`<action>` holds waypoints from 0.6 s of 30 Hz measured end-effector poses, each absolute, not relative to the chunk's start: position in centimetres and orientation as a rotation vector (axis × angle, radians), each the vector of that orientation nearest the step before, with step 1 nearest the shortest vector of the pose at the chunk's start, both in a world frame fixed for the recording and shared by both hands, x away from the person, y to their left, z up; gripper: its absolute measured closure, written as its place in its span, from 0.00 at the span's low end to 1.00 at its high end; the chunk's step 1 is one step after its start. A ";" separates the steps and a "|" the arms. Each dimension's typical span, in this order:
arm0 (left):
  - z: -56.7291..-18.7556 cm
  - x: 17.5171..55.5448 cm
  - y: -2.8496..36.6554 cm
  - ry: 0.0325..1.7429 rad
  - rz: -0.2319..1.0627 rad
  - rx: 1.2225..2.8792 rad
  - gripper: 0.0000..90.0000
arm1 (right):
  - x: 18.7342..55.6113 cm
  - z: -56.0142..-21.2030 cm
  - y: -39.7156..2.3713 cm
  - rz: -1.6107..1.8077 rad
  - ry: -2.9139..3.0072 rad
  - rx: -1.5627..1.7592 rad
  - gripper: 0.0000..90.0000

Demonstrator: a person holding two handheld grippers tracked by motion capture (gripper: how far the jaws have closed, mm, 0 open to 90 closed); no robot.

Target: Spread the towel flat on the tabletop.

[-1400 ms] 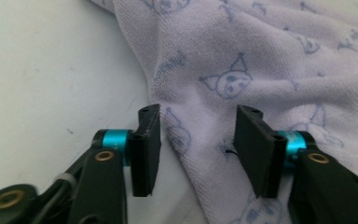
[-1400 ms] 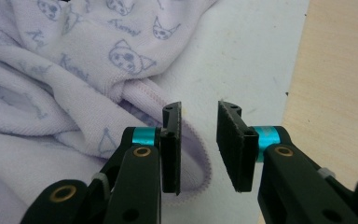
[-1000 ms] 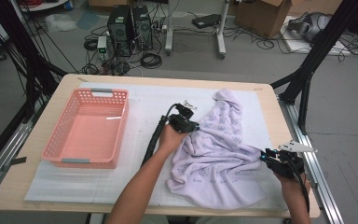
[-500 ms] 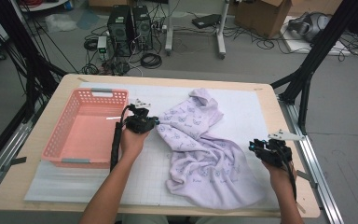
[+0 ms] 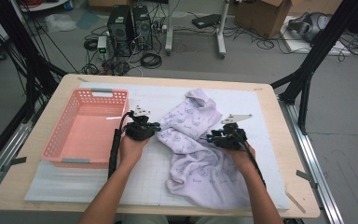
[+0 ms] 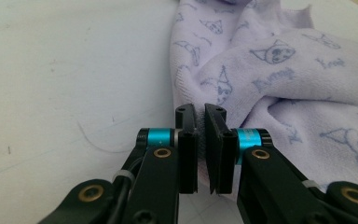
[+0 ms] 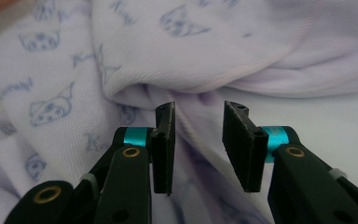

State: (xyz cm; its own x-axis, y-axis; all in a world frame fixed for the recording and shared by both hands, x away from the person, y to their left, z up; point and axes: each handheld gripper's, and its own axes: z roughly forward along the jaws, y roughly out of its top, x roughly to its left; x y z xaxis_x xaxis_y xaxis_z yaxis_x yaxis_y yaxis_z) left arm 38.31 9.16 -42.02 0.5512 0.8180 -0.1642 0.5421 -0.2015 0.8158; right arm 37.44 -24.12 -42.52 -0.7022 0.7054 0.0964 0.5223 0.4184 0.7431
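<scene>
A: Where's the lilac towel (image 5: pixel 200 149)?

B: Centre-right on the desk (image 5: pixel 270 112), rumpled, soft and limp. Left tongs (image 6: pixel 200 119) nearly closed, empty, at its edge; right tongs (image 7: pixel 198 119) parted above a fold. Pinch a hem.

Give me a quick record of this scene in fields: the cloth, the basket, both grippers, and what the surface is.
cloth: lavender towel with printed cat faces, crumpled, on the white mat
basket: pink basket, nothing seen inside, left of the cloth
left gripper: jaws nearly together, at the cloth's left edge; whether cloth is pinched is unclear
right gripper: jaws apart, over folds of the cloth, nothing between them
surface: wooden table under the mat
</scene>
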 end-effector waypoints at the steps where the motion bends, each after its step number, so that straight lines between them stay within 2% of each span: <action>1: -42.0 38.3 9.2 1.108 0.385 1.876 0.93 | 37.6 -43.0 -23.6 1.117 2.482 1.053 0.89; 2: -42.0 38.3 9.1 1.107 0.383 1.866 0.93 | 37.7 -43.1 -23.5 1.099 2.505 1.033 0.96; 6: -42.1 38.3 9.1 1.095 0.363 1.856 0.90 | 37.0 -42.1 -25.2 1.110 2.423 1.059 0.98; 12: -42.4 38.4 8.1 1.083 0.341 1.820 0.62 | 34.8 -39.4 -31.5 1.019 2.225 1.158 0.98; 18: -42.6 38.6 7.8 1.086 0.336 1.778 0.57 | 31.7 -38.6 -37.5 0.812 2.109 1.311 0.98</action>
State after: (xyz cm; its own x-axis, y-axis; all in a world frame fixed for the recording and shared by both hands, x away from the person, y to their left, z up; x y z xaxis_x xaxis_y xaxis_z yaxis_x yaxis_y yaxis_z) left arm 38.60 7.77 -42.57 0.5609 0.7928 -0.2384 0.5196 -0.1129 0.8469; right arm 31.74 -37.51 -38.60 -0.3944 0.9115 -0.1168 0.5976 0.3509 0.7209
